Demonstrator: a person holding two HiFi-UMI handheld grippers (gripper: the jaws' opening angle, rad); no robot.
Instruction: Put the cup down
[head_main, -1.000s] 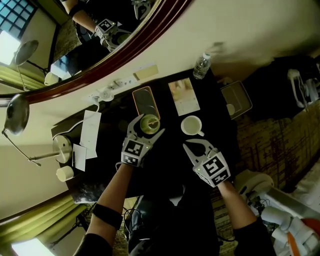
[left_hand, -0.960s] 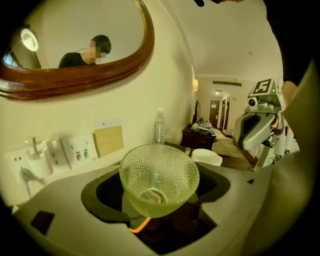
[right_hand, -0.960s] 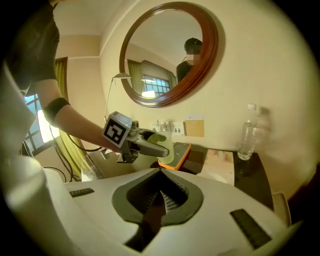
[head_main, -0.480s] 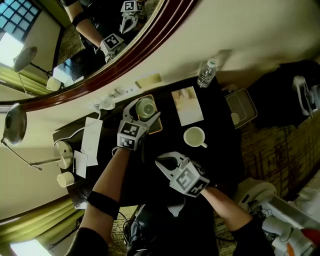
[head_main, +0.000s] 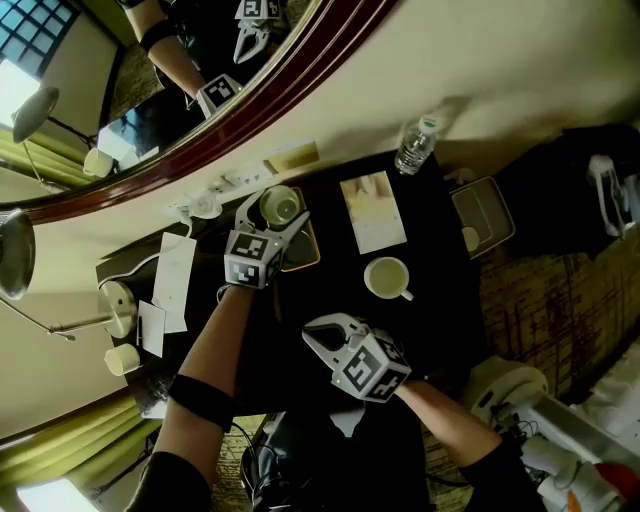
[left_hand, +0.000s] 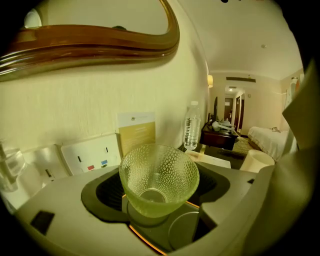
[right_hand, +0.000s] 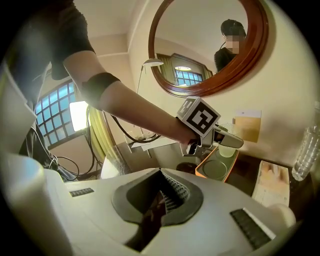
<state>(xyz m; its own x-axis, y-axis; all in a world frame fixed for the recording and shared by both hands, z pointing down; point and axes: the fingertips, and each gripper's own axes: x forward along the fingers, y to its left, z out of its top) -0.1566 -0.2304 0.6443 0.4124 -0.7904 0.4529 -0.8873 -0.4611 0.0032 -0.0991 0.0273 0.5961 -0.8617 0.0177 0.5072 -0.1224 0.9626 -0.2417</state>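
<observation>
Head view: dark counter (head_main: 335, 290) below a mirror (head_main: 150, 70), orange-rimmed tray (head_main: 306, 256) on it. Left hand-held gripper (head_main: 275, 205), jaws wide, clamps a green dimpled glass cup (left_hand: 159, 177) upright over the tray's wall end. Right hand-held gripper (head_main: 312, 333) closed, empty, near the counter's front.

Hotel room with bed (left_hand: 270, 136), mirror (right_hand: 207, 46), water bottle (head_main: 415, 146)

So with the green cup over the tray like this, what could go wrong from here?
1. The left gripper holds the glass cup by its tapering wall over the tray; opening before the base seats could tip or drop it.
2. The tray has a raised orange rim; a base landing on it would probably tilt.
3. The wall socket is close behind, so pushing forward risks a knock.
</observation>
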